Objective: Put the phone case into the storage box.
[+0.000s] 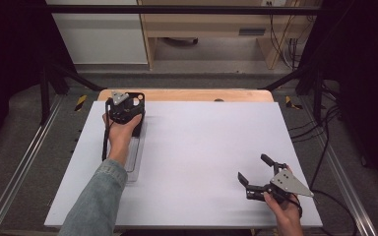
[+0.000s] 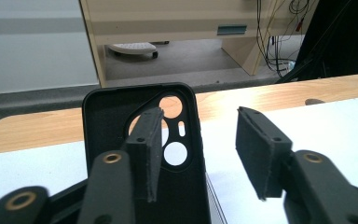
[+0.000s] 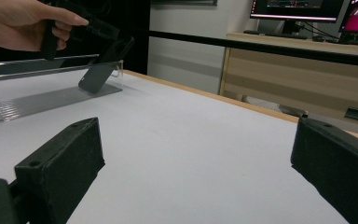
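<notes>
A black phone case (image 2: 107,121) with a camera cutout stands tilted at the far end of a clear plastic tray (image 1: 133,164) at the table's far left. My left gripper (image 2: 200,116) is right at it, jaws partly apart. The left pad (image 2: 147,149) lies against the case's inner face, and the right pad (image 2: 261,149) stands clear of its edge. From above, the left gripper (image 1: 128,110) sits over the case (image 1: 138,98). The right gripper view shows the case (image 3: 98,77) leaning in the tray (image 3: 37,100). My right gripper (image 1: 252,167) rests open near the front right, nothing between its jaws.
A white mat (image 1: 202,147) covers the wooden table (image 1: 187,95). Metal rails run along both sides. Beyond the far edge are a wooden cabinet (image 1: 206,24) and cables on the floor.
</notes>
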A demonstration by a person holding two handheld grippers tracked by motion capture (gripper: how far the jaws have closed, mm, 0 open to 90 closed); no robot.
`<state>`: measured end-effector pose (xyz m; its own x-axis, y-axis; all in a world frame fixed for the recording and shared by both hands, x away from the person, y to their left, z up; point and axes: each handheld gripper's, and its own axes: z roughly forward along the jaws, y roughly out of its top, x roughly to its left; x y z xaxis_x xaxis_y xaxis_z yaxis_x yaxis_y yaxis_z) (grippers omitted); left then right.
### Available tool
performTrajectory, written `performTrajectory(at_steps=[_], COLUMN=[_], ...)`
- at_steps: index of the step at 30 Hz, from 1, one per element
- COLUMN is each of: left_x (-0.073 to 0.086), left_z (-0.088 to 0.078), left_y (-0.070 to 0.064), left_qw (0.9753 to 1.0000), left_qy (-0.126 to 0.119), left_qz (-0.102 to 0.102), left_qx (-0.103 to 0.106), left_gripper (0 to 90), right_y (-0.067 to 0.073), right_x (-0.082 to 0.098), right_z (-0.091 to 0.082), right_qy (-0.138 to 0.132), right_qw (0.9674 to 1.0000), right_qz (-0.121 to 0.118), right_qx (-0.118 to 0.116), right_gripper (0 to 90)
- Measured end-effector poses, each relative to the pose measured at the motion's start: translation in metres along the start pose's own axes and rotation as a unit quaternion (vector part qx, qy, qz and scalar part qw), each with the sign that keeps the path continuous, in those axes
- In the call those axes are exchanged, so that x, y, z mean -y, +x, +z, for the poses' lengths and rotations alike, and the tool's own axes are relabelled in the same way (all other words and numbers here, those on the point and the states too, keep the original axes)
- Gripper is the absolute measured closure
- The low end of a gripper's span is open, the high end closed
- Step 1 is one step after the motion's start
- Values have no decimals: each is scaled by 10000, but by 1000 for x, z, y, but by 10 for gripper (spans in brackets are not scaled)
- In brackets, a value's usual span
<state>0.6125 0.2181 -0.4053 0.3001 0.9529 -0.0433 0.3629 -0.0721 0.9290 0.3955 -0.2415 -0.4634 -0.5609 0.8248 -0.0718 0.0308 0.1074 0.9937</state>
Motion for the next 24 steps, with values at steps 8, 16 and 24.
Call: performTrajectory(at_steps=[8, 16, 24], left_x=[0, 1, 0], left_z=[0, 0, -1], left_y=[1, 2, 0], left_qw=[10000, 9999, 9999], left_qy=[26, 73, 57], left_qz=[-35, -38, -65], left_qx=[14, 75, 75], left_gripper=[460, 424, 242], right_y=[0, 0, 0], right_x=[0, 0, 0], right_z=[0, 0, 0], right_qy=[2, 6, 0], right_qw=[10000, 10000, 10000], right_qz=[0, -4, -3], right_qx=[1, 1, 0], right_gripper=[28, 28, 28])
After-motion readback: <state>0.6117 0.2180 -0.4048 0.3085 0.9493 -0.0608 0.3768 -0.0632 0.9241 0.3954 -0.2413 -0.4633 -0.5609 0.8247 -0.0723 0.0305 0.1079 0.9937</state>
